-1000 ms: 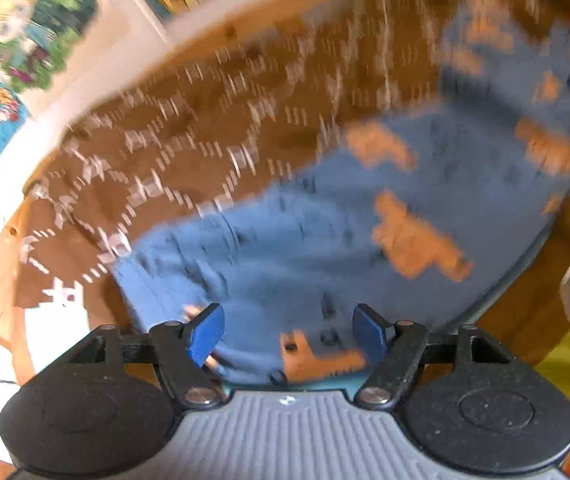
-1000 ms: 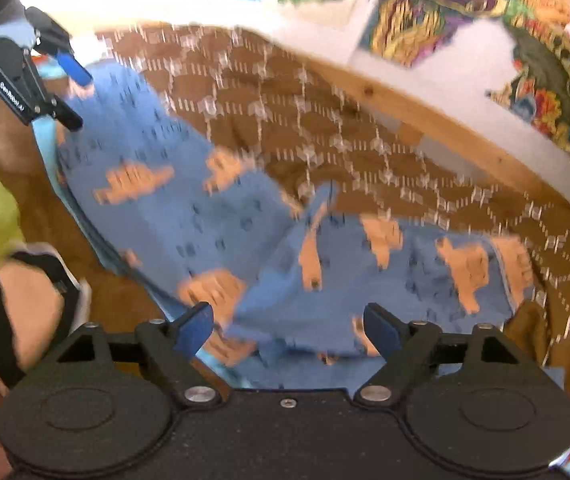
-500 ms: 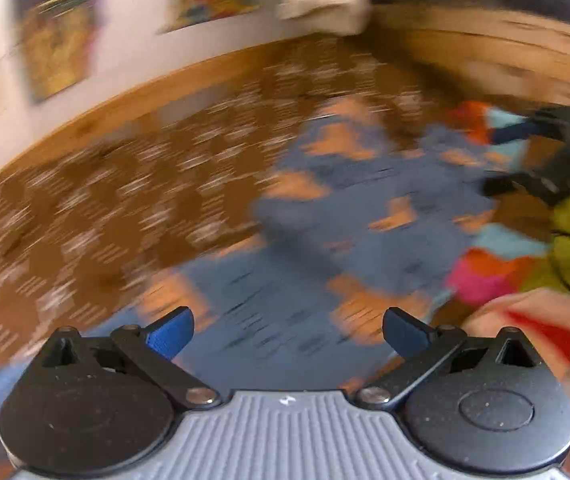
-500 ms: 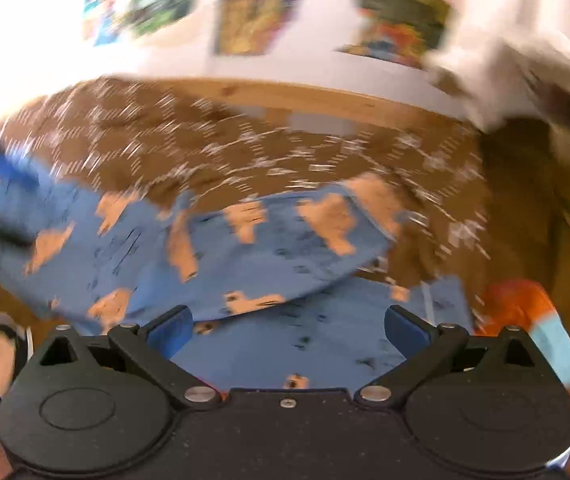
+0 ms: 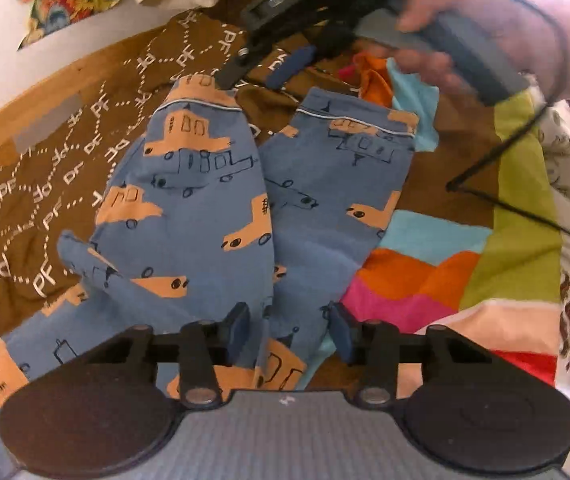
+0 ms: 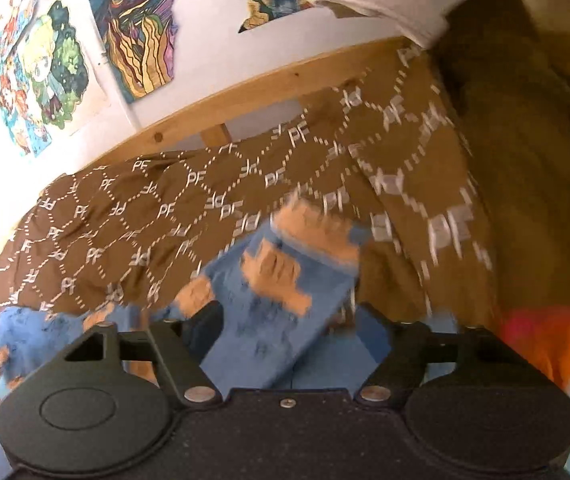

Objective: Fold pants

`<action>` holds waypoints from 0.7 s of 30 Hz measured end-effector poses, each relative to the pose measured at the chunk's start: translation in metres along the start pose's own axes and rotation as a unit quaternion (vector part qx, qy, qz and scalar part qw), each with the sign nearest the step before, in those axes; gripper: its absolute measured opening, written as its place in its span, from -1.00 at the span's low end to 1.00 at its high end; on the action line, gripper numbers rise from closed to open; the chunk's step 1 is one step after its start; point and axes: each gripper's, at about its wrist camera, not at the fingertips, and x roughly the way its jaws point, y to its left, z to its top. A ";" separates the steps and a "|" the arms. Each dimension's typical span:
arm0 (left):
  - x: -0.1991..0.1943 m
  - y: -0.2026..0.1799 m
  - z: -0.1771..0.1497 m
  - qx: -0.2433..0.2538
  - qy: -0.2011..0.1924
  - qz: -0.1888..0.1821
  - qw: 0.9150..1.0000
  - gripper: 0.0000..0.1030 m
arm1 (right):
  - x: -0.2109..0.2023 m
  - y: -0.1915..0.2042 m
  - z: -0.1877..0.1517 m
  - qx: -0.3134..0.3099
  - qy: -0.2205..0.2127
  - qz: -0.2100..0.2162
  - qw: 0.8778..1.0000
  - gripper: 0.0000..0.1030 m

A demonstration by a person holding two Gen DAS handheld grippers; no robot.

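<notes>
Both claws have swung toward the pants [image 5: 205,216] cuffs, jaws apart; right view blurred.

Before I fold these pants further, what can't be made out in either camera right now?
- Waistband of the blue truck-print pants: left wrist view, hidden behind the left tool and cut by the bottom edge.
- Pants leg at the right tool: right wrist view, motion-blurred, so contact is unclear.
- Right tool tips: left wrist view, whether they touch the orange cuff is unclear.

One pair of blue pants [image 5: 221,200], two claws [image 5: 289,330] [image 6: 285,332], one brown blanket [image 6: 165,216], three wall posters [image 6: 137,28].
</notes>
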 end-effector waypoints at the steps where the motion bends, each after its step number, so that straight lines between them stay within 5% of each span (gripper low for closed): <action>1: -0.001 0.002 -0.001 -0.009 0.000 -0.002 1.000 -0.22 | 0.011 -0.001 0.006 0.001 0.010 -0.009 1.000 0.28; 8: -0.002 0.023 0.001 -0.070 0.008 0.001 0.998 -0.86 | 0.044 -0.018 0.001 0.044 0.060 -0.028 0.997 0.11; 15: -0.010 0.032 -0.001 -0.108 0.011 -0.011 0.994 -0.88 | 0.050 -0.030 -0.020 0.126 0.051 0.035 0.990 0.11; 21: -0.011 0.042 -0.004 -0.157 0.015 -0.037 0.987 -0.87 | 0.055 -0.036 -0.006 0.164 0.002 0.037 0.986 0.11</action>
